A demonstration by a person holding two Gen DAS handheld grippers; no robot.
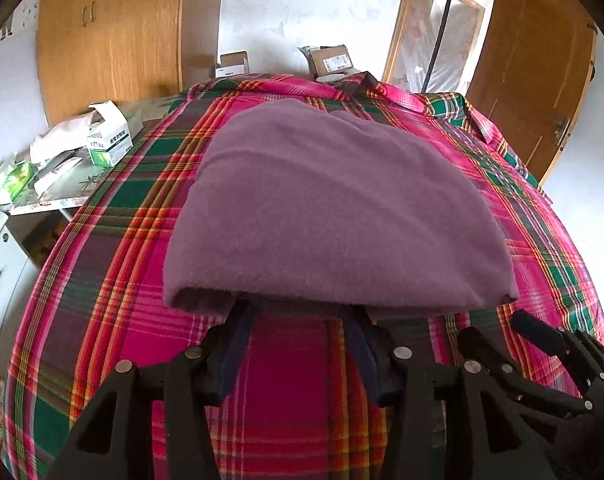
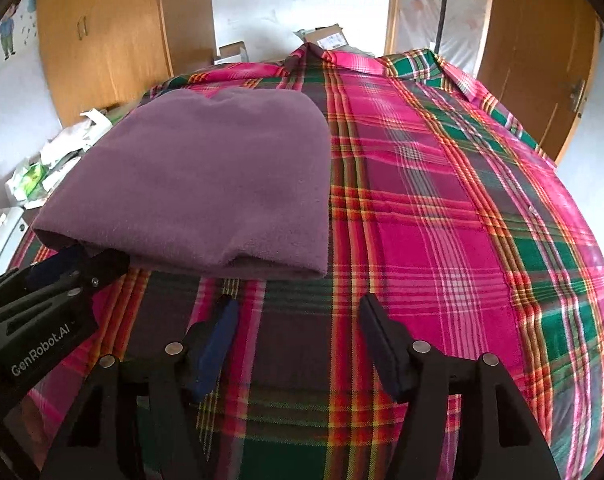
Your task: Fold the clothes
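folded purple garment [image 1: 333, 208] on plaid sheet [image 2: 441, 208]

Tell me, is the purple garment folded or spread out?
Folded: the purple garment lies as a compact rectangle with doubled layers showing at its near edge.

Left wrist view: the camera sits behind the left gripper [image 1: 298, 312], low and close over the plaid sheet [image 1: 114, 280], facing forward along the fingers straight at the near edge of the folded purple garment [image 1: 333, 204], with the right gripper [image 1: 541, 336] at its lower right. Right wrist view: the camera sits behind the right gripper [image 2: 298, 312], equally low and facing the same way from further right, so the garment [image 2: 206, 184] lies left of centre and the left gripper [image 2: 62, 268] enters at lower left. Both views share the garment, the sheet [image 2: 441, 200], the wooden wardrobe [image 1: 110, 40] and the door [image 1: 537, 68] beyond.
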